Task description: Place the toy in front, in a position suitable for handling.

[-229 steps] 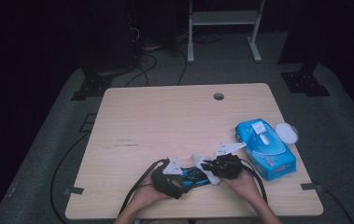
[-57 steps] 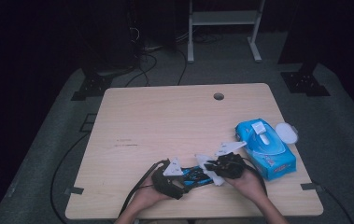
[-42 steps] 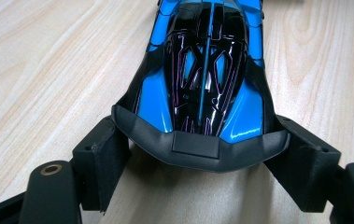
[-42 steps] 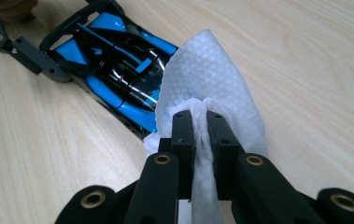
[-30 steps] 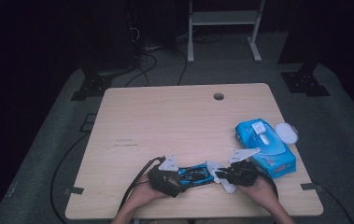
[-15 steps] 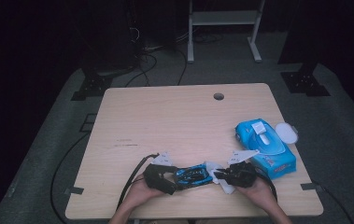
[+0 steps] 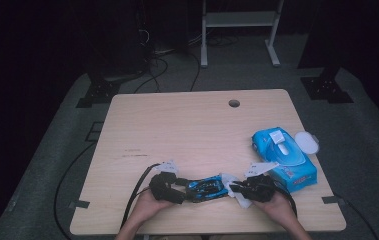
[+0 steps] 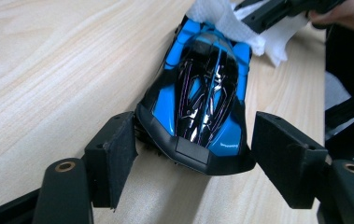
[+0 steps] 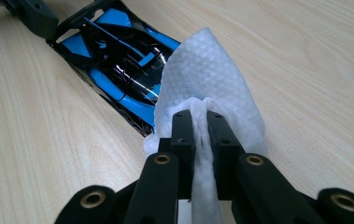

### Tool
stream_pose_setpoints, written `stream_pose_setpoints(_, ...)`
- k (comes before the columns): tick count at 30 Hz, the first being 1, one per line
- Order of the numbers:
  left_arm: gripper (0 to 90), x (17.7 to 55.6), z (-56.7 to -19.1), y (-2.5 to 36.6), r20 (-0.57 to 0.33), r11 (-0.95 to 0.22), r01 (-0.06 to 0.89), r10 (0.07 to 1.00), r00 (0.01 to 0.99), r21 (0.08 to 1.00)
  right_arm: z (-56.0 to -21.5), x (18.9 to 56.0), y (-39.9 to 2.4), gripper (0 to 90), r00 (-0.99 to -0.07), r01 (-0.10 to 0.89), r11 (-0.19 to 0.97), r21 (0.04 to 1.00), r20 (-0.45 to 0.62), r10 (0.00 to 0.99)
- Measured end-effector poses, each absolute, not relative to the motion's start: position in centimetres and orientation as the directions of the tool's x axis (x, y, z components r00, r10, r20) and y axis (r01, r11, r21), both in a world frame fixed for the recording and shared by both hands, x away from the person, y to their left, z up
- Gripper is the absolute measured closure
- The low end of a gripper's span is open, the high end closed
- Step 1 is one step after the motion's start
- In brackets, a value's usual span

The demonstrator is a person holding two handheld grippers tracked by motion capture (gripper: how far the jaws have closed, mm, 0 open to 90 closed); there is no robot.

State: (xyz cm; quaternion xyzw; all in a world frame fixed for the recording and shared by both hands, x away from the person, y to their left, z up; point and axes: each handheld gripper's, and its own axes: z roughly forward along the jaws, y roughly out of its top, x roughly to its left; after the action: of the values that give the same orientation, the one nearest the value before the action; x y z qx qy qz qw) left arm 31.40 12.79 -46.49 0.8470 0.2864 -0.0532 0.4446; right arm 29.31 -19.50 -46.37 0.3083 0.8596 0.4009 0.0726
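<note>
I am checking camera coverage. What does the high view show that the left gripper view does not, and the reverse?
Only the high view takes in the blue wipes pack with its round white lid and the table's cable hole.

Only the left gripper view gives the left tongs close up: pads either side of the toy car's end, just closing, not yet pressing.

Both show the car, the white wipe and the wooden table.
</note>
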Motion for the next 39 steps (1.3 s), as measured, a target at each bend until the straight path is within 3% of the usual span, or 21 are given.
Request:
stream_pose_setpoints(14,34.3,31.4,-47.0,12.1,-0.388,-0.423,0.599,0.485,0.784,0.680,-46.4,29.2,-19.5,82.3,-0.798,0.472,0.490,0.733,0.117,0.592)
stream_pose_setpoints(19,34.3,31.0,-46.8,11.9,-0.315,-0.443,0.552,0.502,0.805,0.706,-46.3,29.1,-19.4,82.2,-0.797,0.466,0.494,0.734,0.106,0.594)
stream_pose_setpoints(20,46.6,30.8,-46.7,12.0,-0.251,-0.456,0.503,0.506,0.825,0.735,-46.3,29.1,-19.4,82.1,-0.797,0.464,0.496,0.734,0.101,0.596)
stream_pose_setpoints(24,43.8,30.6,-46.6,11.5,-0.217,-0.471,0.478,0.506,0.835,0.741,-46.3,29.1,-19.4,82.1,-0.796,0.467,0.495,0.733,0.104,0.597)
stream_pose_setpoints(33,36.2,30.9,-46.6,12.1,-0.357,-0.419,0.614,0.544,0.760,0.669,-46.5,28.7,-19.6,81.6,-0.800,0.471,0.502,0.726,0.112,0.589)
stream_pose_setpoints(39,47.0,30.9,-46.4,12.1,-0.389,-0.410,0.649,0.555,0.735,0.640,-46.7,28.4,-19.7,81.0,-0.801,0.477,0.511,0.715,0.116,0.587)
